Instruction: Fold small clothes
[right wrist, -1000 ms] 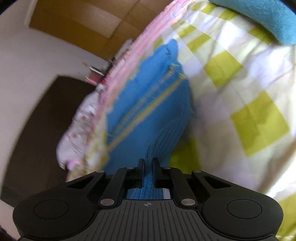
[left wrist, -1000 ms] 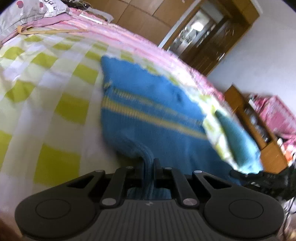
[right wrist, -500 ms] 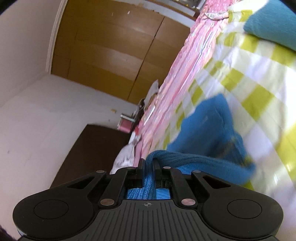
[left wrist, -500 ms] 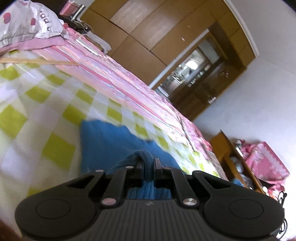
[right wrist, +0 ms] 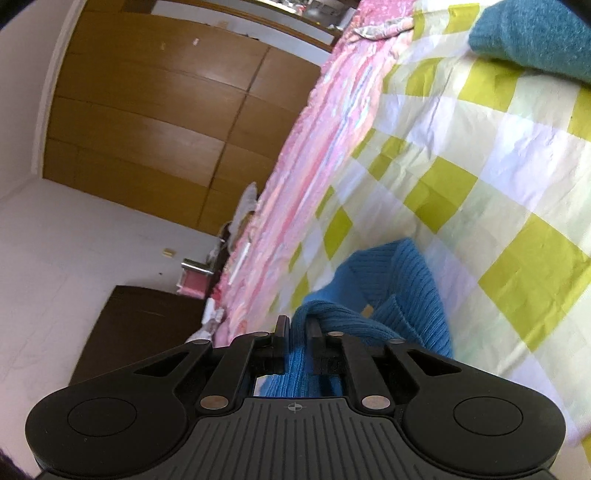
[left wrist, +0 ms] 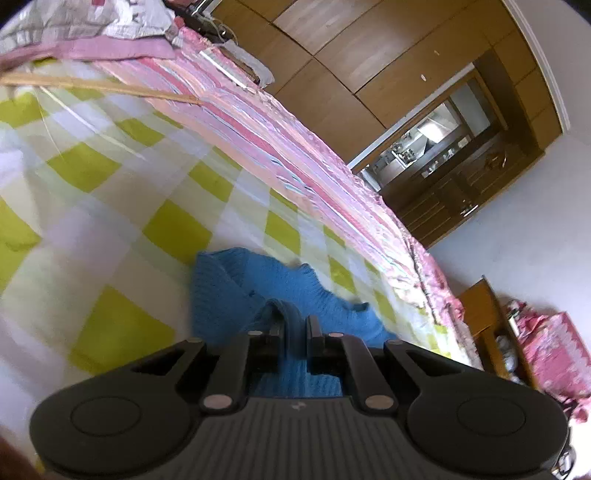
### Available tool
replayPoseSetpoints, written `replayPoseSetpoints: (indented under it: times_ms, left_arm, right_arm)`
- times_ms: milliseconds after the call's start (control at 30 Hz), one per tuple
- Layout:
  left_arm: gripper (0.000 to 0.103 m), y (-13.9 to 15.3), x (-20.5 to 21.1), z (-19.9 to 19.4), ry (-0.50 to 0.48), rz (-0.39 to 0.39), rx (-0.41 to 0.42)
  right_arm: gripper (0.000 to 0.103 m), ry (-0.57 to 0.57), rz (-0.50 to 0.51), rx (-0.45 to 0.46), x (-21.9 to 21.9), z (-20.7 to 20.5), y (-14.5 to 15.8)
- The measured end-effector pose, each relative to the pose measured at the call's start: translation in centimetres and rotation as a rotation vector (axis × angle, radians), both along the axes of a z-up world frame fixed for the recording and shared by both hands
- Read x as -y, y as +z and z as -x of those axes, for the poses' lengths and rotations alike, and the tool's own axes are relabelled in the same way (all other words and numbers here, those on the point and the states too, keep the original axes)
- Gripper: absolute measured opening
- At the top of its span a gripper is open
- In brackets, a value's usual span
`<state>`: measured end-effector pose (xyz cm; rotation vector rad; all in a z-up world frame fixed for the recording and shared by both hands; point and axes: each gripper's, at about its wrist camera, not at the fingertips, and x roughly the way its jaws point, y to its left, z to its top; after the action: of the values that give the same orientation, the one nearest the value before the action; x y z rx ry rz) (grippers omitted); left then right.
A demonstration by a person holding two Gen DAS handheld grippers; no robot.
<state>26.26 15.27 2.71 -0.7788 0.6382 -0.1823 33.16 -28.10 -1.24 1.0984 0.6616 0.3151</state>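
A small blue knitted sweater [left wrist: 236, 291] lies on a yellow-and-white checked bedspread [left wrist: 110, 206]. My left gripper [left wrist: 294, 325] is shut on a ribbed edge of the sweater, which bunches up just ahead of the fingers. In the right wrist view the same blue sweater [right wrist: 399, 280] shows folded over on itself, and my right gripper [right wrist: 297, 328] is shut on another ribbed edge of it. Most of the sweater is hidden below both grippers.
A folded teal garment [right wrist: 535, 37] lies on the bedspread far right. A pink striped blanket [left wrist: 295, 147] runs along the bed's far side. Pillows [left wrist: 92, 18] sit at the head. Wooden wardrobes [left wrist: 351, 66] and a shelf [left wrist: 491, 325] stand beyond.
Both grippers have carried the gripped sweater edges forward over the garment. The striped body that lay spread out is now covered and only a bunched blue part shows.
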Motion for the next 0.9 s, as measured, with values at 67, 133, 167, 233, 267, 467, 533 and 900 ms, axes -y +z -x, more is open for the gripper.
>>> replayPoseSetpoints:
  times_ms: [67,133,167,233,267,467,533,900]
  left_arm:
    - [0.015,-0.1,-0.5,-0.3,0.020,0.050,-0.004]
    - [0.015,-0.1,-0.9,-0.5,0.048,0.087,-0.007]
    - [0.015,-0.1,-1.1,-0.5,0.070,0.091,-0.006]
    - [0.015,0.0,-1.4,-0.4,0.099,0.081,0.003]
    - [0.015,0.2,-1.4,-0.3,0.112,0.070,0.011]
    - [0.015,1.0,-1.2,-0.2,0.148,-0.039,0.026]
    - [0.015,1.5,-1.1,0.9,0.146,-0.082,0.061]
    - [0.017,2.0,3.8,7.8,-0.127,-0.442,0.115]
  right_arm:
    - [0.012,0.000,-0.008,-0.006,-0.1,-0.4,-0.2]
    - [0.013,-0.002,-0.010,-0.009,-0.1,-0.6,-0.3]
    - [0.017,-0.005,-0.006,-0.012,0.0,-0.6,-0.3]
    - [0.026,-0.007,-0.006,-0.010,-0.1,-0.6,-0.2]
    - [0.032,-0.005,-0.004,-0.009,-0.2,-0.7,-0.2]
    - [0.036,-0.003,-0.004,0.004,-0.2,-1.3,0.2]
    - [0.037,-0.010,-0.017,0.007,-0.2,-1.4,0.3]
    - [0.044,-0.001,0.109,0.073,-0.6,-0.3,1.5]
